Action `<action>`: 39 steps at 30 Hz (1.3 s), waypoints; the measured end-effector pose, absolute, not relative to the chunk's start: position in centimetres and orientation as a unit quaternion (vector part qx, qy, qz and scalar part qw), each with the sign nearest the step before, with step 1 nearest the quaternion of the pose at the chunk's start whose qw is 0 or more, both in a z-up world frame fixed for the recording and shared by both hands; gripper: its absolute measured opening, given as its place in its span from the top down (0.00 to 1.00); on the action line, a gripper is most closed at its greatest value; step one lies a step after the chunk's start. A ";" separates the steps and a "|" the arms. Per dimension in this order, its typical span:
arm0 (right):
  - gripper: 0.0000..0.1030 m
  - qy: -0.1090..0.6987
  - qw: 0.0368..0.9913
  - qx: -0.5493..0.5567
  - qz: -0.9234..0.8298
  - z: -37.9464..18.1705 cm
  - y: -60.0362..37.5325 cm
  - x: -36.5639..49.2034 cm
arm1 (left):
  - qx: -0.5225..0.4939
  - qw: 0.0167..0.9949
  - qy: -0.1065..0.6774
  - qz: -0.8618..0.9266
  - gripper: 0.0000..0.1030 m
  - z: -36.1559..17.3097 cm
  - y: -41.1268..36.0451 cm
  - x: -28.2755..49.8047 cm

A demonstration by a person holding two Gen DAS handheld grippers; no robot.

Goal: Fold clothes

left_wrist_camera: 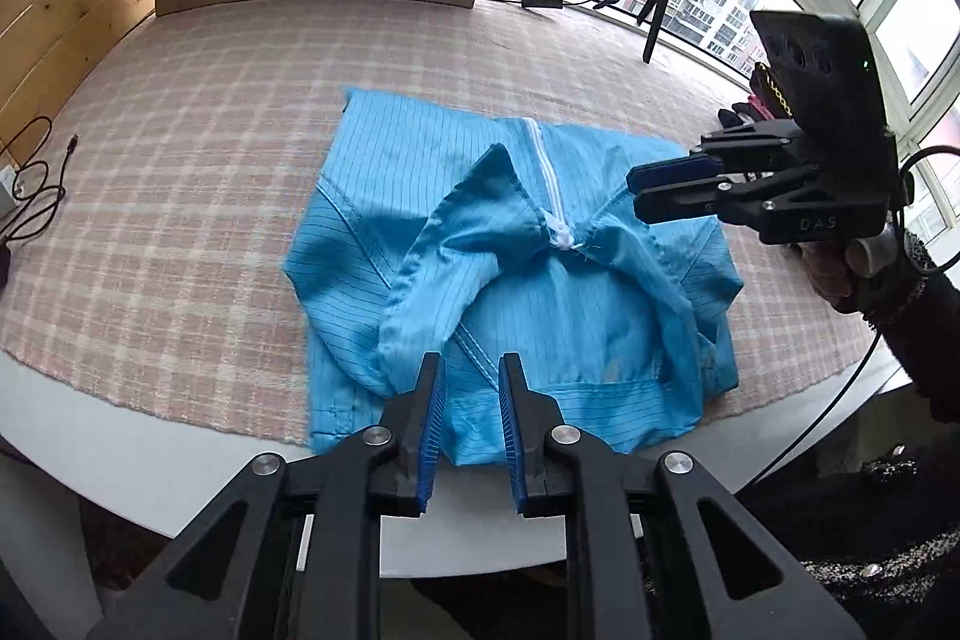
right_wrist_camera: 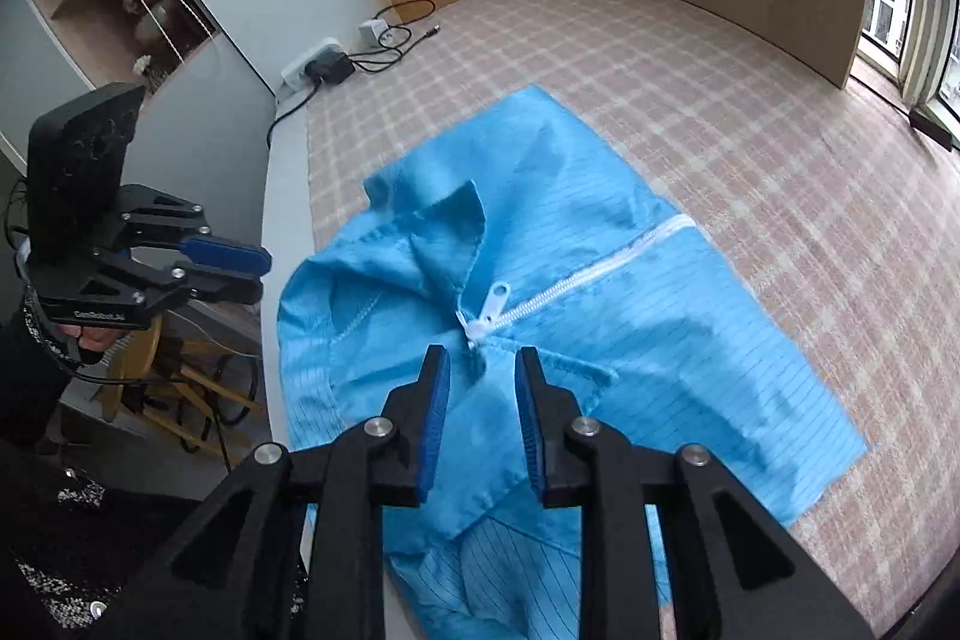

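Left wrist view shows my left gripper [left_wrist_camera: 471, 370] parted and empty above the jacket [left_wrist_camera: 510, 280], which lies folded just ahead of it at the table's [left_wrist_camera: 150, 466] near edge. My right gripper [right_wrist_camera: 483, 370] is likewise released, hovering over the zip pull [right_wrist_camera: 495, 298], probably to clear the collar. Beyond both tools the checked cloth [right_wrist_camera: 750, 130] lies open.

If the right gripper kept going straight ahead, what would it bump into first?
Probably the blue jacket: the right gripper points down at its collar, near the white zipper pull. Depth is hard to judge.
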State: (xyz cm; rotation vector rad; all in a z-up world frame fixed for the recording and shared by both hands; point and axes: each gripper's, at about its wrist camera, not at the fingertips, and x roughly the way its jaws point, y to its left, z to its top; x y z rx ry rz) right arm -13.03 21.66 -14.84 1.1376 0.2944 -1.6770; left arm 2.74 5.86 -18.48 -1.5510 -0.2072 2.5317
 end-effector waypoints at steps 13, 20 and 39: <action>0.84 0.050 0.504 0.568 -0.649 -19.2 14.3 -18.0 | -0.526 0.182 0.059 0.829 0.96 -22.1 6.5 -0.4; 0.97 -0.001 0.454 0.603 -0.656 -21.2 15.3 -19.3 | -0.512 0.247 0.084 0.818 0.99 -21.9 6.0 1.0; 0.82 0.027 0.295 0.572 -0.764 -21.0 21.1 -8.4 | -0.541 0.345 0.056 0.765 0.85 -22.1 4.2 -5.4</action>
